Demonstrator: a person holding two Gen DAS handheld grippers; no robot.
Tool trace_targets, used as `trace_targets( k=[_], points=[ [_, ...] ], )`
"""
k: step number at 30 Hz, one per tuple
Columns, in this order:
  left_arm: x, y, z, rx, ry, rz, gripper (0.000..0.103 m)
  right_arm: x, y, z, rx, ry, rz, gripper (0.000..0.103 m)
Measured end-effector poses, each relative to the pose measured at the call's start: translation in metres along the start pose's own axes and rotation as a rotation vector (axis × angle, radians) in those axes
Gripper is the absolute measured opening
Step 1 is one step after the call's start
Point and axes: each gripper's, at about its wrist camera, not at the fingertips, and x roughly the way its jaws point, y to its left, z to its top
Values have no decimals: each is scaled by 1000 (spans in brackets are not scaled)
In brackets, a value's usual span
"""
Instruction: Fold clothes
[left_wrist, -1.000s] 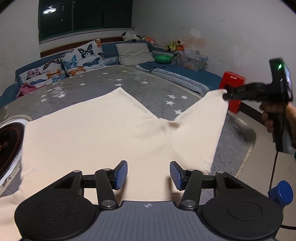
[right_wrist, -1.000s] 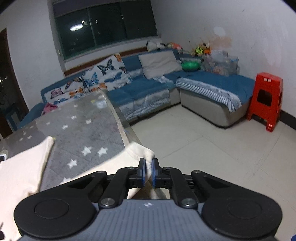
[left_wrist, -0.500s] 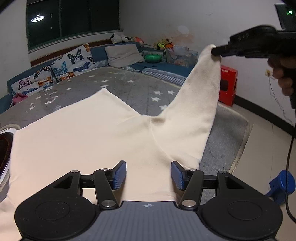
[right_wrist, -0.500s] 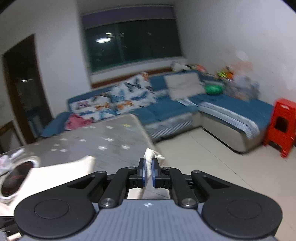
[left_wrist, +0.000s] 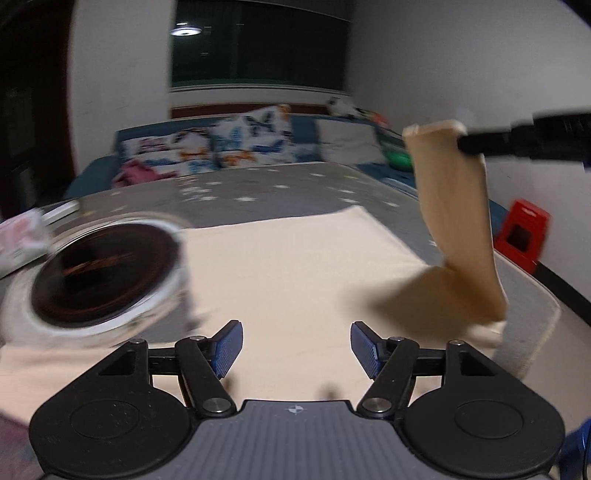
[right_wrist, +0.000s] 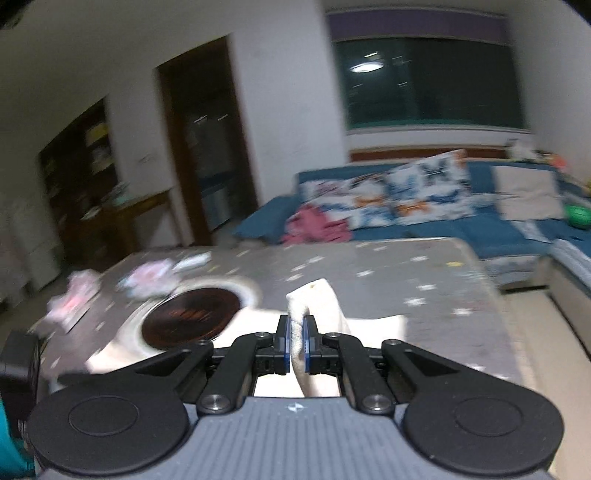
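Observation:
A cream garment (left_wrist: 295, 266) lies spread on the grey star-patterned table (left_wrist: 280, 184). My left gripper (left_wrist: 296, 347) is open and empty, low over the garment's near edge. My right gripper (right_wrist: 296, 343) is shut on the end of one cream leg (right_wrist: 317, 295) of the garment. In the left wrist view that leg (left_wrist: 454, 206) hangs lifted high at the right, held by the right gripper (left_wrist: 465, 142), and bends down to the table.
A round dark induction hob (left_wrist: 103, 273) sits in the table at the left, next to the garment; it also shows in the right wrist view (right_wrist: 192, 317). Crumpled packets (right_wrist: 110, 284) lie at the far left. A blue sofa (right_wrist: 443, 218) and a red stool (left_wrist: 524, 232) stand beyond.
My right gripper has carried the leg higher and leftward, swinging to face across the table. My left gripper has turned left, bringing the hob into view. Both views are motion-blurred.

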Motion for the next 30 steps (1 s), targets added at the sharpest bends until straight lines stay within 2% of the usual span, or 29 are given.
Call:
trace_targets(
  k=[6, 11, 14, 16, 19, 22, 27, 30],
  points=[
    [-18, 34, -11, -80, 0, 75, 68, 50, 48, -14, -92, 124, 115, 6],
    [-24, 42, -18, -104, 5, 95, 68, 68, 84, -41, -161, 226, 211, 7],
    [-26, 39, -18, -97, 3, 93, 68, 68, 92, -48, -190, 247, 248, 10],
    [-28, 37, -18, -91, 1, 91, 68, 59, 86, -46, -197, 234, 229, 14],
    [-28, 32, -14, -81, -9, 74, 68, 44, 75, -41, -206, 212, 194, 15],
    [-23, 24, -10, -58, -18, 37, 66, 34, 49, -45, -194, 241, 108, 15],
    [-6, 4, -3, -9, -2, -37, 45, 21, 12, -70, -168, 324, 0, 16],
    [5, -9, 0, 23, 7, -81, 40, 17, 0, -86, -147, 354, -30, 16]
  ],
)
